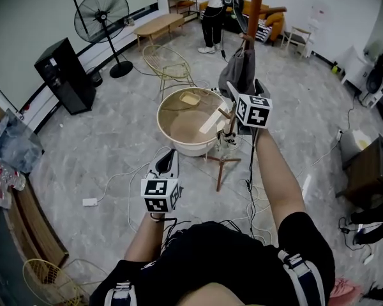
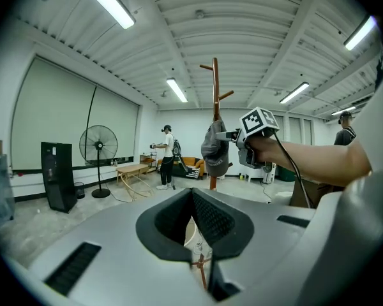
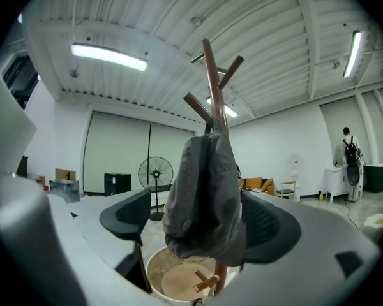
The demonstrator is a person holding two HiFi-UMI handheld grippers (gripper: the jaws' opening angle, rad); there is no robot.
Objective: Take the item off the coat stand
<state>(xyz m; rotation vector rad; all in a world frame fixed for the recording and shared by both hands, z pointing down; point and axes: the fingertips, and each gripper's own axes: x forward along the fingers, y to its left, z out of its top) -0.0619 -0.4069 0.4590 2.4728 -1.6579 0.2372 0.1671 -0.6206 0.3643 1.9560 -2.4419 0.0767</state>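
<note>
right tongs (image 3: 198,227) wide around limp grey cap (image 3: 203,190)

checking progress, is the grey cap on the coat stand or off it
On. The grey cap hangs on the coat stand, between the open jaws of the right gripper, not gripped.

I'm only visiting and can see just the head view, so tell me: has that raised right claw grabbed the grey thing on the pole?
Observer: No. The right gripper view shows the right gripper with jaws apart, the grey cap hanging between them.
Operator: And the lower claw?
Observer: The left gripper view shows the left gripper shut, nothing in it.
Operator: Anything above the cap?
Observer: Only bare pegs on the coat stand.
</note>
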